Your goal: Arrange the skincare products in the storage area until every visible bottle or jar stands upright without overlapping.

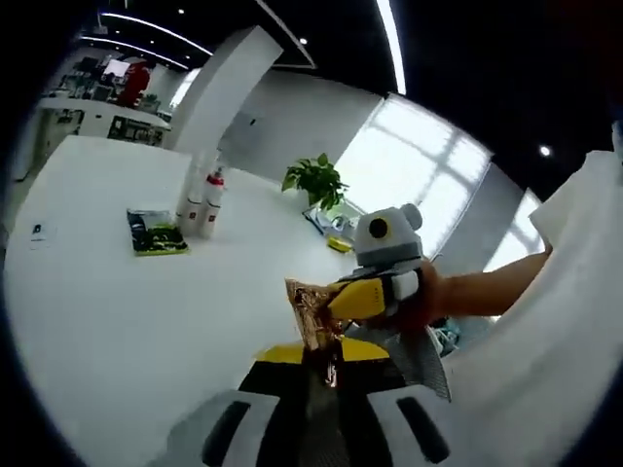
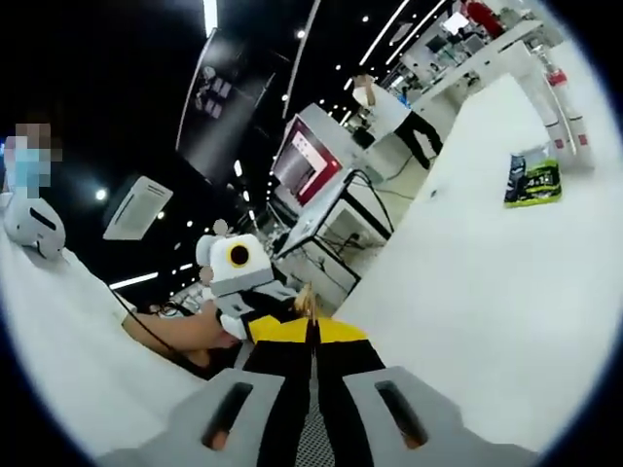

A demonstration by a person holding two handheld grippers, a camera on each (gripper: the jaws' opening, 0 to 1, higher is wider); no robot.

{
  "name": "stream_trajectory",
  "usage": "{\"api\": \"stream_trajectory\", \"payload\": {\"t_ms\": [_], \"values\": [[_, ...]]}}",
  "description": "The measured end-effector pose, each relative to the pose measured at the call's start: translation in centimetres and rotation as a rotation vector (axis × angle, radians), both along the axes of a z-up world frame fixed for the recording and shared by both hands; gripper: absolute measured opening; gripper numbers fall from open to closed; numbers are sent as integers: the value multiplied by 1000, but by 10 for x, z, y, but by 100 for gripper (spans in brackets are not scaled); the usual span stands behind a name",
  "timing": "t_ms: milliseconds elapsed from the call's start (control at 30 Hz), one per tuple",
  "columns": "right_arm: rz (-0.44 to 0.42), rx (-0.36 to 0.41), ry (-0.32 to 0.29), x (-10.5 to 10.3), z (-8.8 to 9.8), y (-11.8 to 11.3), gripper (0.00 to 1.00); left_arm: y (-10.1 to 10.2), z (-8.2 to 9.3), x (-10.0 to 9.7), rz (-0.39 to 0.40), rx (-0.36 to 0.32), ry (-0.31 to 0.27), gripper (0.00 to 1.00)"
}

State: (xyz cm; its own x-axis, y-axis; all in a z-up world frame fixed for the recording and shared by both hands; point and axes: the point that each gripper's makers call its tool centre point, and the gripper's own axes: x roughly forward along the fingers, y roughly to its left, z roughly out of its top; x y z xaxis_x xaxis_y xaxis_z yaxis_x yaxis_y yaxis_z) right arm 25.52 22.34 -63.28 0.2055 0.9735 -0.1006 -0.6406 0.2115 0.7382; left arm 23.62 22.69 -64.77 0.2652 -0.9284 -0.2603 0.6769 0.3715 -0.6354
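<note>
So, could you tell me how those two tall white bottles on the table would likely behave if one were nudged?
The white bottles stand tall and narrow, so a high nudge would probably tip one. They stand close together, so one might knock the other. The white table looks smooth, so a low push may slide them instead.

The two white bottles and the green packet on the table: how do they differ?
The two white bottles stand upright, side by side, on the white table; the green packet lies flat on it. The bottles are tall, slim and mostly white; the packet is low, broad, and green and dark. Both rest on the table, far from the left gripper and right gripper.
</note>
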Motion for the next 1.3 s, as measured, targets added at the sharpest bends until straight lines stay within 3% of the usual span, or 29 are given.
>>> {"api": "stream_trajectory", "payload": {"t_ms": [100, 167, 200, 267, 433, 1033, 1167, 1300], "values": [[-3, 30, 26, 0, 4, 3, 3, 4, 1, 2, 6, 0, -3, 1], [-21, 30, 26, 2, 4, 5, 10, 5, 7, 1, 2, -34, 4, 1], [-12, 44, 44, 0, 6, 6, 11, 6, 13, 4, 23, -55, -23, 1], [30, 71, 57, -8, 10, 10, 8, 9, 19, 4, 31, -79, -30, 1], [15, 94, 42, -9, 19, 12, 1, 14, 30, 8, 57, -158, -13, 1], [-35, 151, 83, -3, 24, 6, 0, 22, 40, 13, 94, -209, -19, 1], [-13, 128, 97, -7, 20, 13, 11, 29, 40, 20, 135, -222, -4, 1], [8, 100, 61, -12, 19, 18, 2, 31, 41, 22, 145, -239, 13, 1]]}}
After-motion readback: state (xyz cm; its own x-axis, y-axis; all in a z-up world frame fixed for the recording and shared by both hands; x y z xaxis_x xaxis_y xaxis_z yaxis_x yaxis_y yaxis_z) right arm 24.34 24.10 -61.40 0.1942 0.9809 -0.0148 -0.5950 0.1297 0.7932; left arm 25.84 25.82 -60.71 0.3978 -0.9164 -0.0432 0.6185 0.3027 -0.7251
